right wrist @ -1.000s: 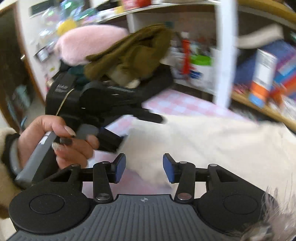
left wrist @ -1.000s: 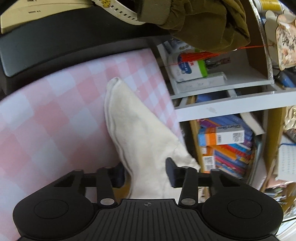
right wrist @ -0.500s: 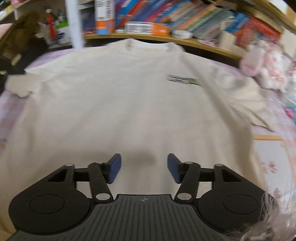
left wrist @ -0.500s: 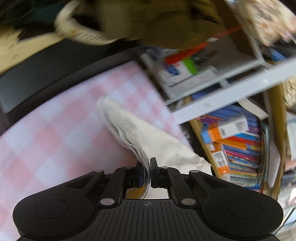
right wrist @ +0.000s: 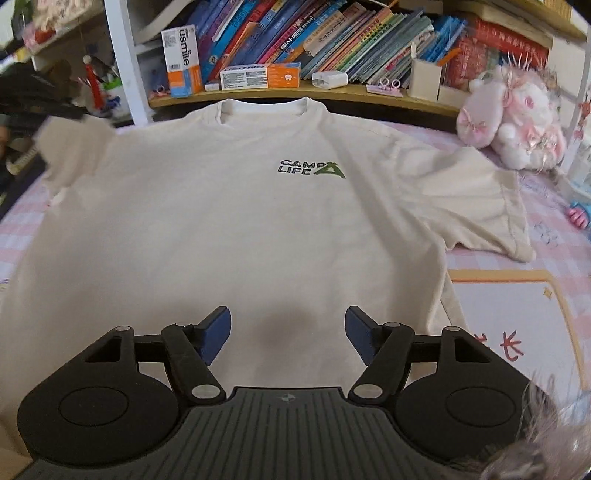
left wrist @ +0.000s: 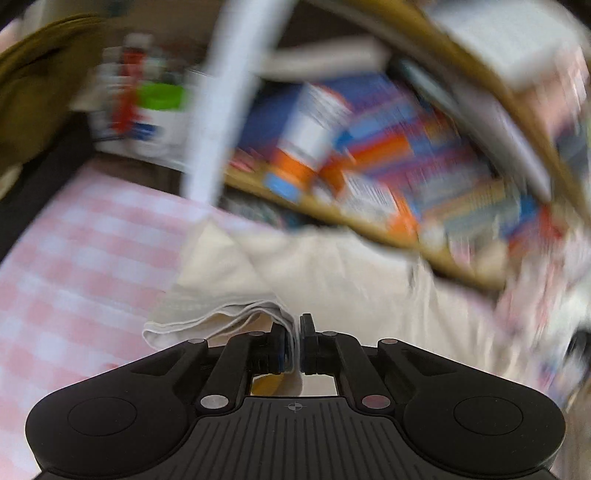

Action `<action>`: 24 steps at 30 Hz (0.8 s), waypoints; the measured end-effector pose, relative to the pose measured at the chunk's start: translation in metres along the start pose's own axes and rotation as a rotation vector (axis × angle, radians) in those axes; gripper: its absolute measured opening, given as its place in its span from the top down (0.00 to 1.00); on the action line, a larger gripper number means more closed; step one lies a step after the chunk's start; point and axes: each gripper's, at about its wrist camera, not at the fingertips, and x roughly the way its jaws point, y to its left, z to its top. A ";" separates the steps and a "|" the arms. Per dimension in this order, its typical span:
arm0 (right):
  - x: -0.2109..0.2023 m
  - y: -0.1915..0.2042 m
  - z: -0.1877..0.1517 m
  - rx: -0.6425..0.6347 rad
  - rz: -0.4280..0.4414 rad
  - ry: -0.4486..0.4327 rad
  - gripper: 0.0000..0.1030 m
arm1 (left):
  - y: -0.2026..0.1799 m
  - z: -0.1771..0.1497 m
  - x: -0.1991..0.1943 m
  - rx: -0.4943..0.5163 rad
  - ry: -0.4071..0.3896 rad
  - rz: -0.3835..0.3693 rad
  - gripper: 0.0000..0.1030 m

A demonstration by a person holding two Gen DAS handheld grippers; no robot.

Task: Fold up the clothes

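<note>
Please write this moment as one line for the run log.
left gripper: shut on sleeve | right gripper: open above T-shirt hem | T-shirt: flat, unfolded

Across the chest of the cream T-shirt (right wrist: 229, 221) the dark letters "CAMP LIFE" (right wrist: 301, 167) are showing, set in two lines beside a green tent-shaped triangle. On the shelf behind, a white and orange box (right wrist: 182, 61) is standing upright, carrying the brand "usmile" down its face. The book spines (right wrist: 332, 33) are bearing print too small to make out, and everything in the left wrist view is smearing into blur, nothing legible.
</note>
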 end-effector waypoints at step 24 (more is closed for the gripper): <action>-0.002 -0.045 -0.021 -0.052 0.187 0.012 0.25 | 0.030 -0.021 0.043 -0.599 -0.146 0.092 0.25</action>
